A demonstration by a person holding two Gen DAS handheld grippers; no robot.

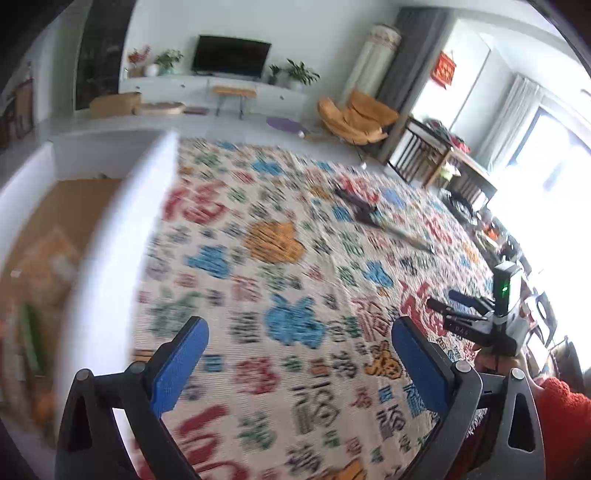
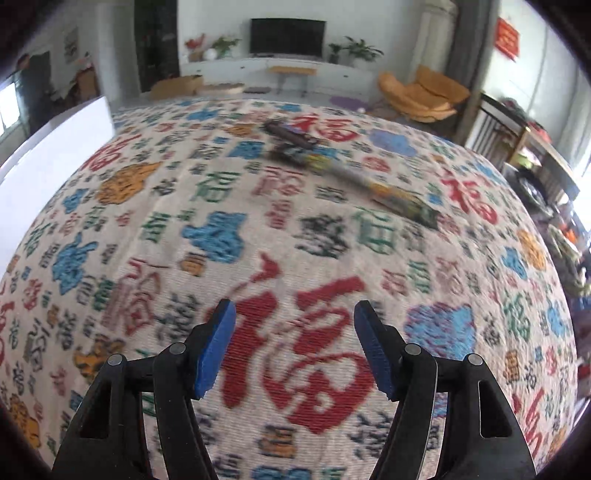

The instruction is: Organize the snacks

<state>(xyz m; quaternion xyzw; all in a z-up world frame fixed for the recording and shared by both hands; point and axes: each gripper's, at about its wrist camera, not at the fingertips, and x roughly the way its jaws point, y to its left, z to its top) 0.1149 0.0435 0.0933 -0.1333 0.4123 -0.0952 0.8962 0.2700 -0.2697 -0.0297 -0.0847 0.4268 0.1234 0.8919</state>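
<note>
left tool (image 1: 299, 363) and right tool (image 2: 295, 349), jaws wide and empty, above patterned tablecloth (image 2: 258, 236); snack packets (image 2: 347, 173) lie well ahead, white box (image 1: 122, 236) at left

I am looking across a living room with pale walls (image 2: 376, 22) and a light floor (image 1: 229, 125). Against the far wall a dark television (image 2: 287, 36) stands on a long white low cabinet (image 2: 236, 68), with potted plants (image 2: 360, 48) on either side of it. A small wooden bench (image 2: 291, 72) sits in front of the cabinet, and a cardboard box (image 2: 177, 86) lies on the floor to its left. To the right I see an orange lounge chair (image 2: 424, 94), a grey curtain (image 1: 410, 55) and a red hanging (image 2: 507, 38) (its lettering is unreadable to me). Strong daylight pours through the windows (image 1: 554, 147) on the right, washing out that side
</note>
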